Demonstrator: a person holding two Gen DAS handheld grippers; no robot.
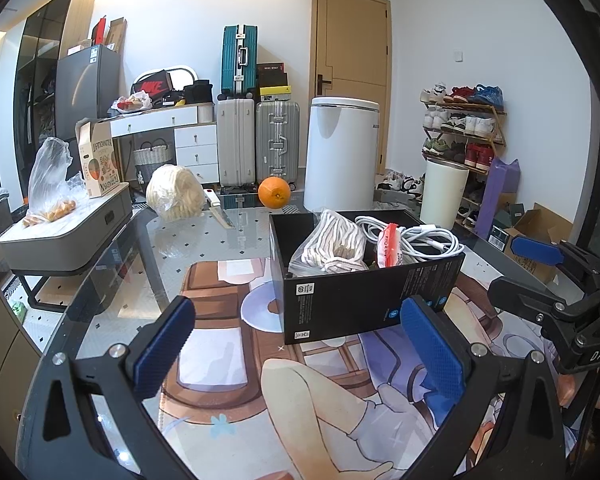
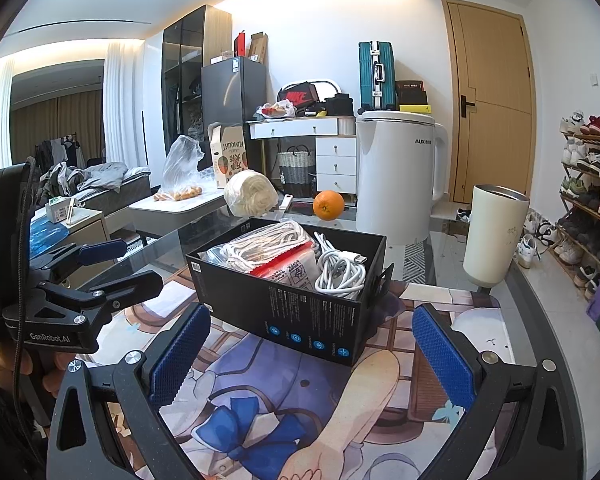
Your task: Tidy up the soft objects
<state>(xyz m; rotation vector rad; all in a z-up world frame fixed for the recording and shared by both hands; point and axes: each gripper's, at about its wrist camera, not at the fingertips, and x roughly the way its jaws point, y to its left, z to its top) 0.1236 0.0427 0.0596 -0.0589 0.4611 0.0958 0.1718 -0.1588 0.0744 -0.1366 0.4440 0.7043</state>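
Note:
A black cardboard box (image 1: 352,300) (image 2: 300,320) stands on the illustrated mat. Inside it lie a bag of white rope (image 1: 332,248) (image 2: 260,248), a red-and-white packet (image 1: 390,244) (image 2: 292,268) and a coiled white cable (image 1: 416,238) (image 2: 340,272). A bagged bundle of pale noodles (image 1: 176,192) (image 2: 250,194) rests further back on the glass table. My left gripper (image 1: 300,344) is open in front of the box with nothing in it. My right gripper (image 2: 312,352) is open too, near the box's front corner. Each gripper shows at the other view's edge (image 1: 540,276) (image 2: 100,264).
An orange (image 1: 274,193) (image 2: 329,205) and a knife (image 1: 220,210) lie behind the box. A cream tumbler (image 2: 494,236) (image 1: 442,190) stands to the right, and a white bin (image 1: 340,152) beyond the table. A grey case (image 1: 64,236) with a bag of small fruit sits at the left.

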